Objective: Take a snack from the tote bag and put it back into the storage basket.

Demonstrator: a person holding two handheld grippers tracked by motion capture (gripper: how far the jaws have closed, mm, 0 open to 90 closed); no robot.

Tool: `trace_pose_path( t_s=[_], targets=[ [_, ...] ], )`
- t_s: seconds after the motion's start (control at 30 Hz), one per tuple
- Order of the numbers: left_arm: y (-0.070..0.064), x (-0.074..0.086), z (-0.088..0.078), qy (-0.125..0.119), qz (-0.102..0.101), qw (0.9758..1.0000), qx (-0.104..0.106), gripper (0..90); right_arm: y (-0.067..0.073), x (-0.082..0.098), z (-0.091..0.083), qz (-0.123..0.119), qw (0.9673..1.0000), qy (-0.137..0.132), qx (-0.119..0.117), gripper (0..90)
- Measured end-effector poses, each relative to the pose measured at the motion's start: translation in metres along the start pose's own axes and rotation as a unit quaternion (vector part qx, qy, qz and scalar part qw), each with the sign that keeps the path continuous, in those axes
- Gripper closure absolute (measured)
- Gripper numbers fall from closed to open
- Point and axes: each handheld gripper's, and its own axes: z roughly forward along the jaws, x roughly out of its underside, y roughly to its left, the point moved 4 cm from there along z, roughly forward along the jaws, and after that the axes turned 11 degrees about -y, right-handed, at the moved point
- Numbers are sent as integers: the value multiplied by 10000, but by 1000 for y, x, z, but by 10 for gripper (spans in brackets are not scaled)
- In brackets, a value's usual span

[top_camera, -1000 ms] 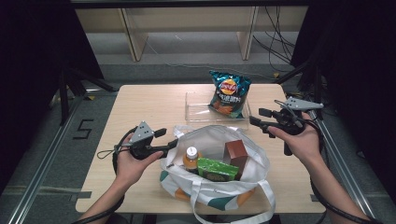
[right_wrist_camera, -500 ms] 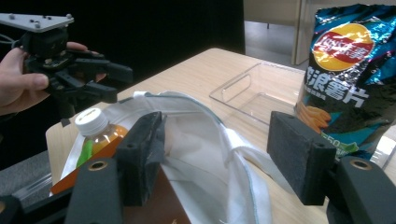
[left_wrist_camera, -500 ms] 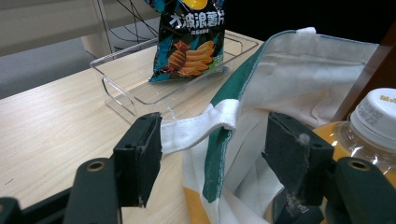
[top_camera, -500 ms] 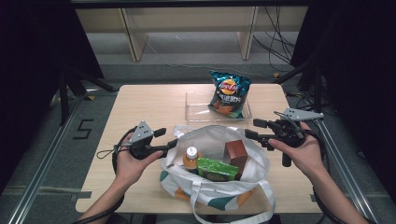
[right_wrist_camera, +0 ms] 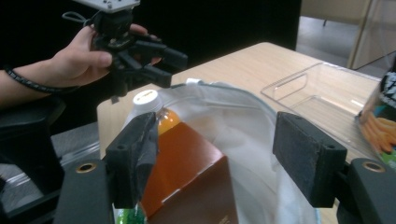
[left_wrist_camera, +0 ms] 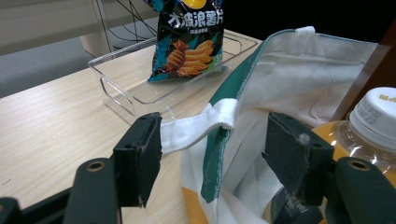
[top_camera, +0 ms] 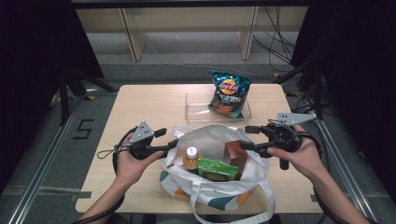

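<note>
Table: wooden table (top_camera: 149, 107), dark room around it, we see shelving behind.
Bag: white tote bag (top_camera: 212, 140) with green and orange trim sits at the near middle of the table, mouth up, handles hanging off the near edge.
Bag contents: orange drink bottle (top_camera: 190, 157) with white cap on the left, green packet (top_camera: 215, 169) in front, brown box (top_camera: 235, 155) on the right, all standing inside.
Tray: clear plastic tray (top_camera: 198, 103) beyond the bag; a chip bag (top_camera: 228, 92) stands in its right half.
Left gripper: left gripper (top_camera: 169, 139) at the bag's left rim. In the left gripper view we see the white strap and rim (left_wrist_camera: 201, 128) lying between the jaws; the strap end touches the left pad, the right pad stands clear. Jaws wide apart, not clamped.
Right gripper: right gripper (top_camera: 248, 137) at the bag's right rim, over the brown box. Jaws have just been opening; we see the box corner (right_wrist_camera: 187, 172) and the bag's inner wall between them, pads not pressing either.
Hands: one on each gripper, forearms coming in from the near edge.
</note>
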Motion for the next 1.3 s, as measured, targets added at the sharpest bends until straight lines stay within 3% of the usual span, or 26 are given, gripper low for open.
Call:
trace_pose_path(
  t_s=[0.13,0.17,0.23,0.27,0.3,0.33,0.37,0.43,0.47,0.6,0.8,0.97,1.0,1.2,1.3],
  targets=[
    [0,0,1,-12,6,10000,43,359,1,0,1,18,10000,-3,-4,321],
    [0,0,1,-9,0,10000,44,359,-1,0,2,-109,9999,-23,23,321],
    [0,0,1,-14,2,10000,42,359,0,1,3,-129,9998,-104,63,319],
    [0,0,1,-13,-1,10000,36,359,1,0,1,-162,9999,13,-5,319],
    [0,0,1,-17,-6,10000,30,359,4,1,1,-14,10000,53,-45,318],
    [0,0,1,-17,0,10000,32,359,2,0,1,-174,9998,13,-43,318],
    [0,0,1,-15,5,10000,39,359,6,0,1,-24,9999,64,-81,318],
    [-1,0,1,-2,-1,10000,42,359,5,0,2,-285,9995,-32,-127,313],
    [-1,0,1,27,15,10000,17,359,7,0,2,-187,9996,62,-214,313],
    [-1,0,1,26,14,10000,19,358,8,1,5,-299,9992,-2,-262,310],
    [-1,1,1,31,16,10000,21,357,12,6,8,-245,9983,229,-472,310],
    [-1,1,1,35,20,10000,19,357,12,7,13,-288,9985,154,-449,309],
    [-1,1,1,32,15,10000,19,357,13,8,11,-251,9978,299,-535,309],
    [-1,1,1,38,16,10000,23,356,14,9,13,-331,9974,233,-590,305],
    [-1,1,1,36,32,10000,38,356,14,10,12,-400,9965,328,-650,295]
  ],
)
